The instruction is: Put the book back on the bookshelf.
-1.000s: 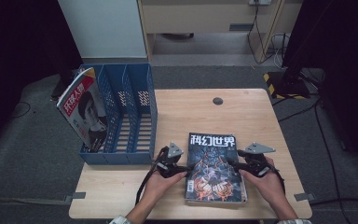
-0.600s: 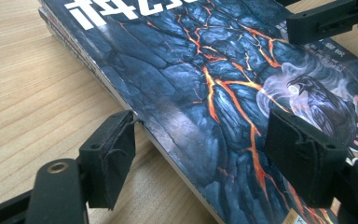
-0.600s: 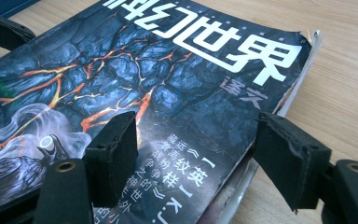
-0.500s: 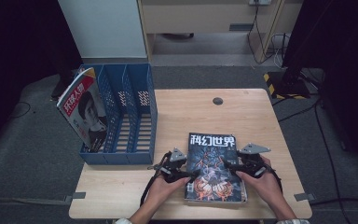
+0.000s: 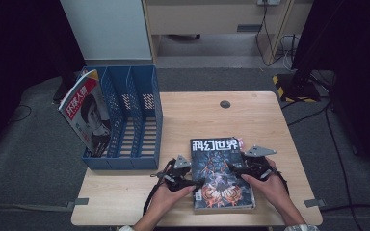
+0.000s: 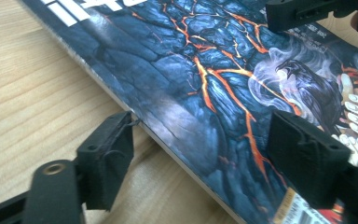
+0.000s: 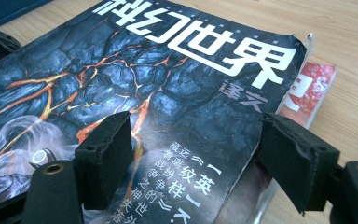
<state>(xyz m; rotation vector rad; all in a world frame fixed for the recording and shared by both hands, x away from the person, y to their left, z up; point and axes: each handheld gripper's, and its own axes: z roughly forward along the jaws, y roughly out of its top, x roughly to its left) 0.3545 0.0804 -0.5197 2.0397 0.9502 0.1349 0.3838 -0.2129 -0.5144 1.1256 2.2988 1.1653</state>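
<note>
Magazine is lying flat on the wooden table, near edge | left gripper is straddling its left edge, jaws apart, just been opening | right gripper is straddling its right edge, jaws apart, just been opening, gripping nothing

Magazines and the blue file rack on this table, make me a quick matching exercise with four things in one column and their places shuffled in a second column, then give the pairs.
Things:
1. dark lava-cover magazine
2. red-and-white magazine
3. blue file rack
4. red magazine underneath

Places:
A. stands on the table's left part
B. leans in the rack's leftmost slot
C. peeks out from under the top magazine's far right corner
D. lies flat on top of the stack, between the left gripper and the right gripper

Pairs: 1-D, 2-B, 3-A, 4-C
</note>
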